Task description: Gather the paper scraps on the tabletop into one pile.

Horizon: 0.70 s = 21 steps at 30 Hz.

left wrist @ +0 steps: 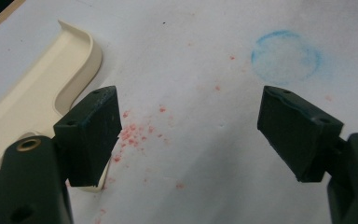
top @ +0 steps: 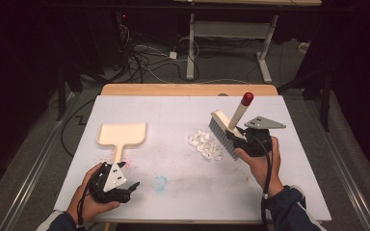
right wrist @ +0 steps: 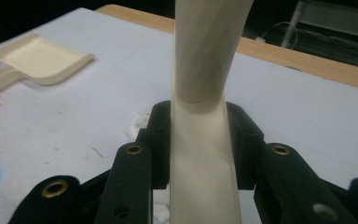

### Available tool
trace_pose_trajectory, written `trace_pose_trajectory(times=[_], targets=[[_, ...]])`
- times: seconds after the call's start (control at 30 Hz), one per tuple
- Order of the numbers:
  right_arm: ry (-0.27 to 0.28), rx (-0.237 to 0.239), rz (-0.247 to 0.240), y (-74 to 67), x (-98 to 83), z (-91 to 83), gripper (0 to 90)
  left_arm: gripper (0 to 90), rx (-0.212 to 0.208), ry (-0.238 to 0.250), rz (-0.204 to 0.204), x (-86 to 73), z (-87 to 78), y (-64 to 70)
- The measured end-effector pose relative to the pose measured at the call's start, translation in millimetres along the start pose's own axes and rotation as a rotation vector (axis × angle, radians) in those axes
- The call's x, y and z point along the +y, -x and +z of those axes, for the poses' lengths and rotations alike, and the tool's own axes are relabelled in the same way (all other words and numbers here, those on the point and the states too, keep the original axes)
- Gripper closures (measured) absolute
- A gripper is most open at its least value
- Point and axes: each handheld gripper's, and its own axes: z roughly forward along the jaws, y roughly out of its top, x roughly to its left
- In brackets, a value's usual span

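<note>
We hold the left gripper [top: 134, 185] at the near edge of the white table top [top: 289, 192], its jaws spread wide with nothing between them. In the left gripper view the end of the dustpan [left wrist: 37, 88] handle lies beside one jaw, just short of contact as far as we can tell. The dustpan [top: 123, 135] lies flat on the left half of the surface, handle toward us, not yet gripped.

We hold the right gripper [top: 232, 135] clamped on the neck of the brush [top: 224, 126]; the right gripper view shows both pads pressed against the cream handle [right wrist: 204, 154]. The brush is tilted, its red-capped end up and away from us, and its bristles stand just beside the heap of white scraps [top: 205, 144], on the heap's right side.

Progress, as we judge it: the brush is in hand and placed at the heap. Remaining: grip the dustpan, bring it to the heap, sweep the scraps in. None are in the pan.

The surface carries red specks [left wrist: 133, 133] near the dustpan handle and a faint blue ring [top: 160, 182] near the front centre. A wooden edge [top: 188, 89] borders the far side. Beyond it, cables [top: 144, 60] lie on the floor around a white table frame [top: 231, 33] in a dark room.
</note>
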Motion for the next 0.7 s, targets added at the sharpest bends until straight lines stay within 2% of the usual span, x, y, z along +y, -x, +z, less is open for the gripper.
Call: trace_pose_trajectory(times=[0.07, 0.1, 0.13, 0.33, 0.4, 0.47, 0.53, 0.7], targets=[[-0.008, -0.032, -0.005, 1.7, -1.6, 1.9, 67.8, 21.3, 0.000, -0.001, 0.000, 0.0, 0.2, 0.0], [-0.014, -0.063, -0.023, 3.7, -3.3, 5.4, 67.8, 21.3, 0.000, -0.002, 0.000, 0.0, 0.2, 0.1], [-0.014, -0.063, -0.023, 3.7, -3.3, 5.4, 67.8, 21.3, 0.000, -0.002, 0.000, -0.1, 0.3, 0.2], [-0.061, -0.151, -0.026, 5.9, -15.7, 24.6, 67.8, 21.3, -0.001, -0.006, 0.002, 0.1, 1.5, 0.5], [-0.090, -0.159, -0.028, 3.8, -19.2, 33.7, 67.8, 21.3, -0.003, -0.007, 0.002, 0.2, 2.0, 0.7], [-0.083, -0.161, -0.028, -1.8, -21.0, 40.6, 67.8, 21.3, -0.002, -0.008, 0.001, 0.1, 2.2, 0.8], [-0.083, -0.184, -0.064, -11.2, -19.0, 46.8, 67.8, 21.3, -0.001, -0.010, 0.001, -0.1, 2.4, 0.7], [-0.075, -0.176, -0.050, -19.7, -17.5, 53.5, 67.8, 21.3, -0.004, -0.009, 0.001, -0.2, 2.6, 0.3]])
